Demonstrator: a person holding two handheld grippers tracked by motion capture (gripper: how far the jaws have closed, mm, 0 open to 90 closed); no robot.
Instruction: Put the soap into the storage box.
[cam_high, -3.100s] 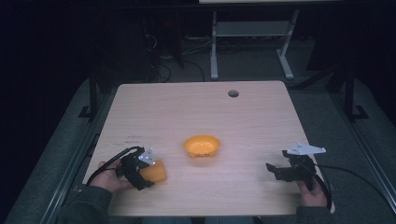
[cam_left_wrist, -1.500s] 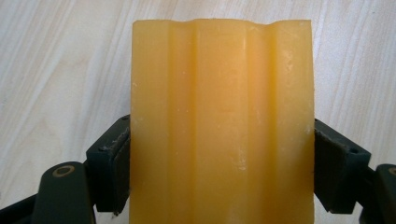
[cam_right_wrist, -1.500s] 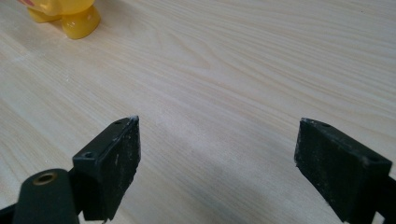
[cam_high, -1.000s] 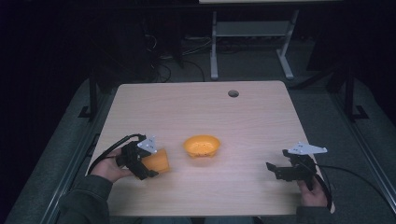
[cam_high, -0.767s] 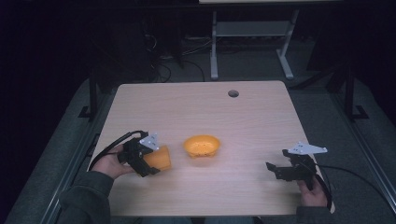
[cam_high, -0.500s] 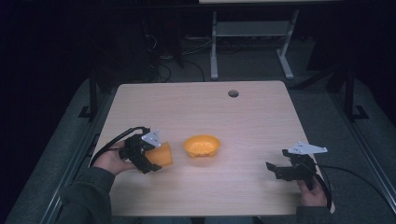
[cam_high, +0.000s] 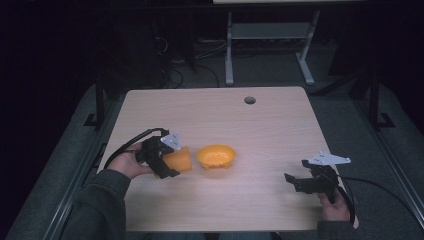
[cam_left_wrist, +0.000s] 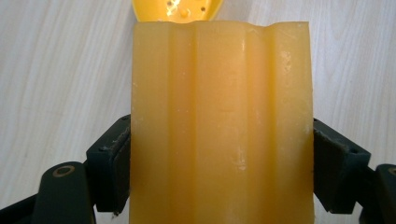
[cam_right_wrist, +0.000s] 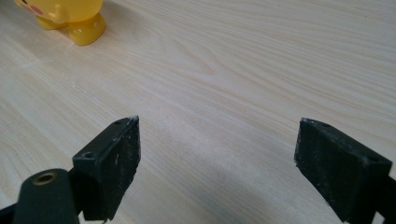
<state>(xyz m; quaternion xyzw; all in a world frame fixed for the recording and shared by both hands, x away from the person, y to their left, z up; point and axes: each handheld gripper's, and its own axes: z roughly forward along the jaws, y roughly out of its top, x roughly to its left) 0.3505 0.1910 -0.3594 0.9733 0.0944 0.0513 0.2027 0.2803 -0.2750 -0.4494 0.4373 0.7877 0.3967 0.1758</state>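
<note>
While left gripper (cam_high: 167, 162) carries orange cup (cam_high: 179, 160) toward orange bowl (cam_high: 216, 156), high view puts cup just left of bowl, right gripper (cam_high: 295, 181) idle near table (cam_high: 270, 125) right edge. Likely step: bringing cup to bowl; next calls for short move right, perhaps tilt over rim. Open tabletop all around.
Left gripper view: jaws clenched on cup (cam_left_wrist: 219, 126) sides, bowl (cam_left_wrist: 177, 10) beyond.
Right gripper view: jaws spread, nothing between; yellow thing (cam_right_wrist: 70, 16) far off.

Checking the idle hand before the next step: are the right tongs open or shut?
Open. The right tongs show their two black jaws standing wide apart with only bare table between them.
</note>
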